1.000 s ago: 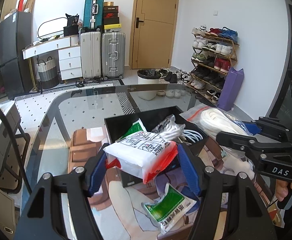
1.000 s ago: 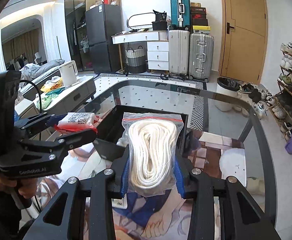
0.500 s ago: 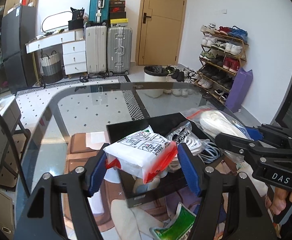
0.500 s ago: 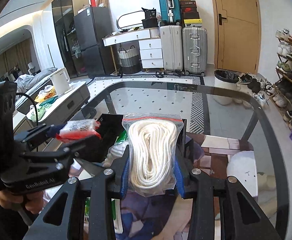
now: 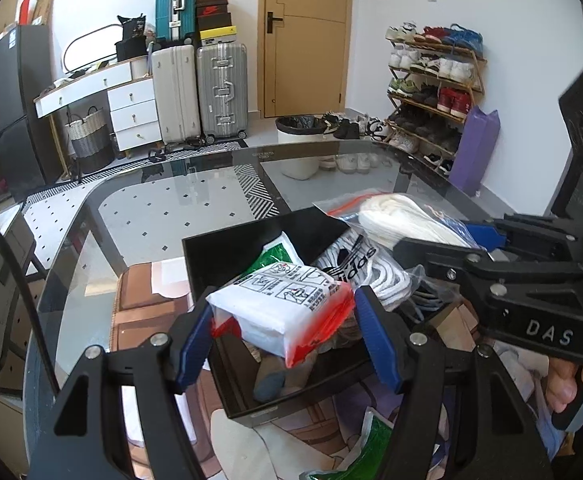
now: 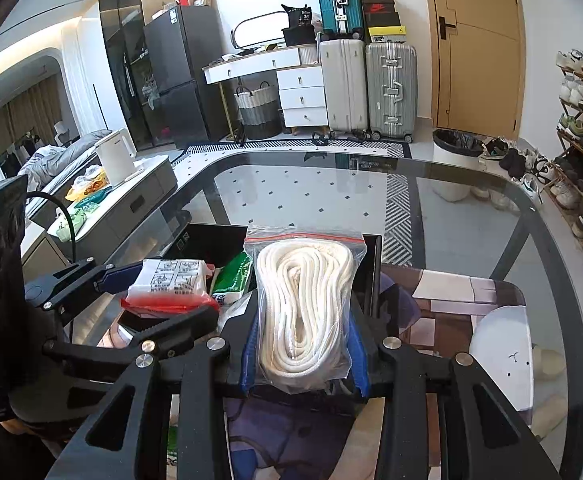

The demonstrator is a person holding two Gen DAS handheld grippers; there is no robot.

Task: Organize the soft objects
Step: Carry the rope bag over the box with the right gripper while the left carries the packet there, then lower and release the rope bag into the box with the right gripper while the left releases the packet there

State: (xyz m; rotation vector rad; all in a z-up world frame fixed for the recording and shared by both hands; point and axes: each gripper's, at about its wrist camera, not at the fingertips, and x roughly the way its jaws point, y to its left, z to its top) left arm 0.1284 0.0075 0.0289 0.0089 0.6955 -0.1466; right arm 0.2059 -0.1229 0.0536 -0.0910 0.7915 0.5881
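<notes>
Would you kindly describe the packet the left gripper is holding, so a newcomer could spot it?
On the glass table, find the open black box. Above it the left gripper clamps a soft white plastic packet; unlike the green packet behind, it has line drawings and a red edge.

"DAS" in white caps on right gripper [image 5: 431, 236] body, seen from left wrist cam. "adidas" w/ trefoil logo – black print on clear bag [image 5: 349, 258] in black box [image 5: 227, 264]. Nike swoosh on red/black shoebox [image 5: 211, 11] by wall. Tissue pack [image 5: 281, 304] print too small to read.
</notes>
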